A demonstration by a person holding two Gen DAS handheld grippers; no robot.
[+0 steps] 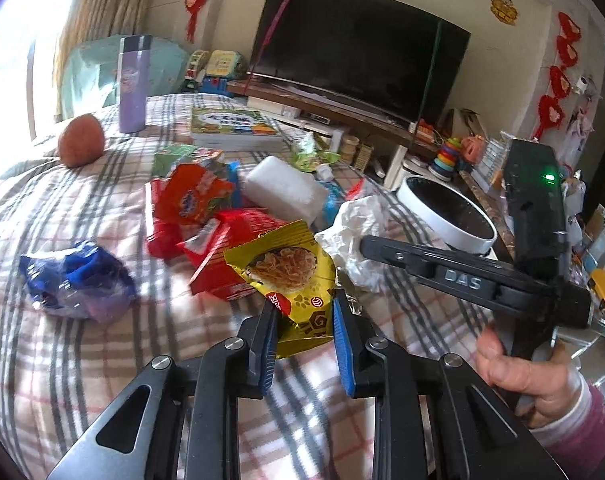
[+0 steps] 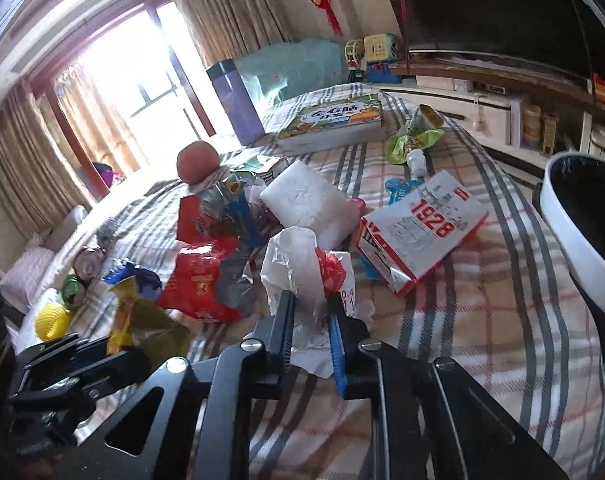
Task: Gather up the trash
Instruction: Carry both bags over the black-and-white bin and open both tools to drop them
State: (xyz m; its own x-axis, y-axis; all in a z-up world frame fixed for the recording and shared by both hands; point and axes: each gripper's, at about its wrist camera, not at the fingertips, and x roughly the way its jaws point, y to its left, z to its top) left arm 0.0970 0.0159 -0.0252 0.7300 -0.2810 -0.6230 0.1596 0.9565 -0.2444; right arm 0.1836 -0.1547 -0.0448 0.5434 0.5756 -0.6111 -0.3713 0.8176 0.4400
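A pile of trash lies on a plaid-covered table [image 1: 102, 360]. My left gripper [image 1: 304, 312] has its jaws around the lower edge of a yellow noodle wrapper [image 1: 290, 268], which also shows in the right wrist view [image 2: 142, 328]; the jaws stand a little apart. My right gripper [image 2: 310, 312] is closed on a crumpled white plastic bag [image 2: 294, 264], also seen in the left wrist view [image 1: 354, 236]. Red wrappers [image 1: 190, 204], a white foam block [image 1: 286, 188] and a crumpled blue bag [image 1: 74, 276] lie nearby. A white bin with a black liner [image 2: 574, 216] stands at the table's right edge.
A purple flask [image 1: 132, 84], a book [image 1: 234, 126], a reddish fruit [image 1: 80, 140], a red-white "1928" carton [image 2: 418, 224], green wrappers [image 2: 410, 140] and cans [image 2: 86, 264] lie on the table. A TV [image 1: 354, 44] on its stand is behind.
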